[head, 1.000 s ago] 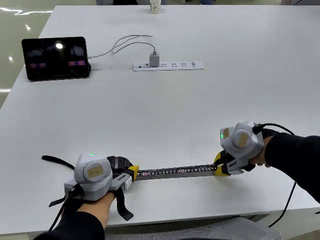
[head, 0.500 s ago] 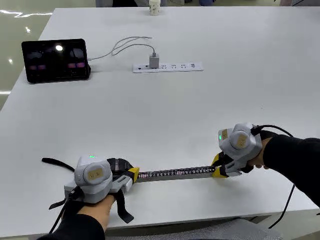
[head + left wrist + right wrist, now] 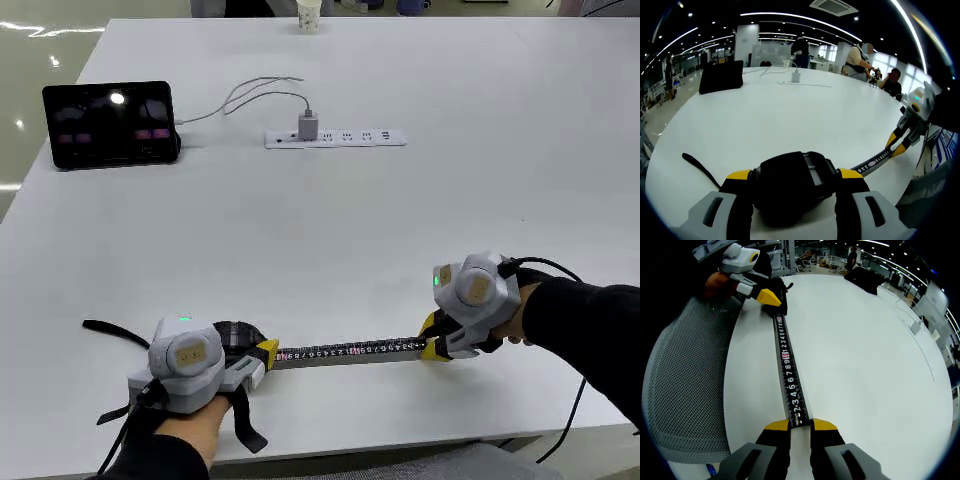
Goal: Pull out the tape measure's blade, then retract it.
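Here, on the white worktop (image 3: 330,230), well nearer the person than the power strip (image 3: 350,136), the left tongs (image 3: 262,352) are clamped on the black tape measure case (image 3: 238,335). From it the blade (image 3: 789,375) runs rightward, flat on the worktop, to the right tongs (image 3: 800,426), pinched together on its tip. The pull-out looks at least partly done; retracting remains.

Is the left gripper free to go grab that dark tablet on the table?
Probably not yet: the left gripper is shut on the tape measure case. Bare table lies between it and the tablet, so nothing blocks the way.
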Demonstrator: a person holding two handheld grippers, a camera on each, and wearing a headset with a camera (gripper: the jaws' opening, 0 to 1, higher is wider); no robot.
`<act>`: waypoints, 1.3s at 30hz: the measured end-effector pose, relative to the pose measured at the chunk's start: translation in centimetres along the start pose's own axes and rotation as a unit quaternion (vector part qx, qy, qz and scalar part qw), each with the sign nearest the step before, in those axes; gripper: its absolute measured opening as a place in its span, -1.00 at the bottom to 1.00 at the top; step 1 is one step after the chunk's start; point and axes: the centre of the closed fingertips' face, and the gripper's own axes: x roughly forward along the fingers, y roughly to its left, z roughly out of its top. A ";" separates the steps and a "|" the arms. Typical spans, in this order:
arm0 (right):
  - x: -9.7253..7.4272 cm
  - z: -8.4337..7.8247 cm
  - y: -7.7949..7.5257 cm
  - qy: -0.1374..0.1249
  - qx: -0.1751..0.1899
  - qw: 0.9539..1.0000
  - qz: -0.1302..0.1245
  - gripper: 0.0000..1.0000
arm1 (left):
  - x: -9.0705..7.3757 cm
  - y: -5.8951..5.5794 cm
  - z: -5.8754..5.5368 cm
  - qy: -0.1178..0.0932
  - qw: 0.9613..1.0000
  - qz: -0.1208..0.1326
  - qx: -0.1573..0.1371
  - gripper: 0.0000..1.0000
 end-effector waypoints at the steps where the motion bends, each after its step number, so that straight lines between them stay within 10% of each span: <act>1: 0.0 0.0 0.0 0.000 -0.002 1.000 0.000 -0.78 | 0.0 0.0 0.0 0.000 1.000 0.000 0.000 0.24; 39: 0.6 1.3 0.3 -0.015 -0.034 0.999 0.012 -0.78 | 0.0 0.0 -0.1 0.001 1.000 0.000 0.003 0.24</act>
